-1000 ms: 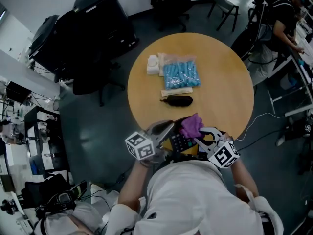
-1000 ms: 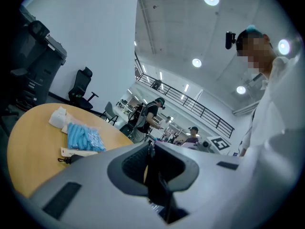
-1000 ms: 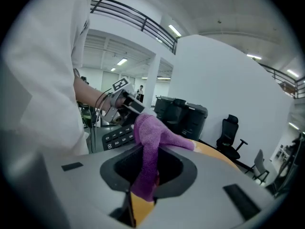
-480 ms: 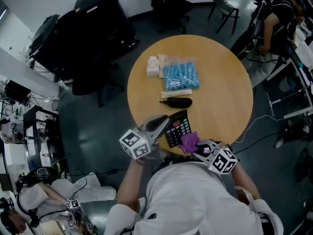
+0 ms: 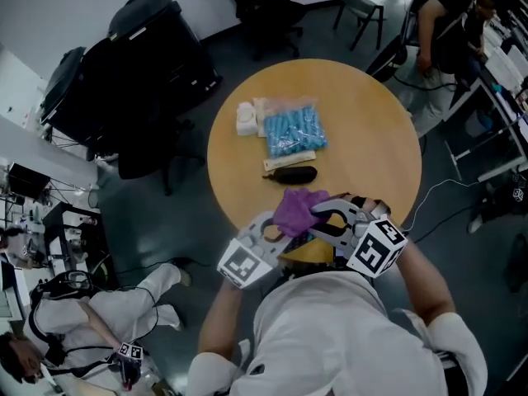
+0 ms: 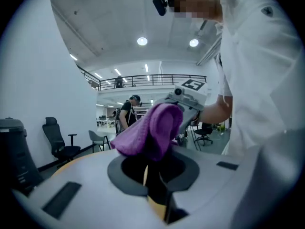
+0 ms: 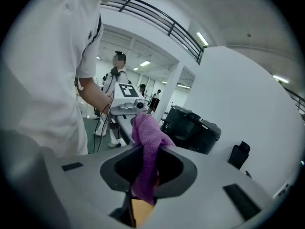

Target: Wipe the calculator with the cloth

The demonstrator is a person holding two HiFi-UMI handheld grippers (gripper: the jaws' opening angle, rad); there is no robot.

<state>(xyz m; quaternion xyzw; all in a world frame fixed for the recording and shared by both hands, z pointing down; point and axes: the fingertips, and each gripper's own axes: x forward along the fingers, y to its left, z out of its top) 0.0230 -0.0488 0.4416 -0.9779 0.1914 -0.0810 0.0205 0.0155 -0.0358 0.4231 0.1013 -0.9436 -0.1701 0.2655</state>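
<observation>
Both grippers have come up off the round table (image 5: 363, 139), and the calculator (image 6: 153, 178) no longer lies flat with its keys up. My left gripper (image 5: 276, 231) squeezes it. It stands on its thin edge, long side running out along the jaws. My right gripper (image 5: 323, 219) pinches the purple cloth (image 5: 297, 207), draped over the calculator, above the table's near edge.

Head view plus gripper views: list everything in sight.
table: one, wooden, round, centre.
block: one, white, table's far left.
bag: one, clear with blue pieces, beside it.
strip: one, beige, under bag.
oblong object: one, black, under strip.
cloth: one, purple, over calculator.
calculator: one, dark, edge-on.
people: two, dark-clad upper right, white-clad lower left.
left gripper: one, grey, shut on calculator.
right gripper: one, grey, shut on cloth.
</observation>
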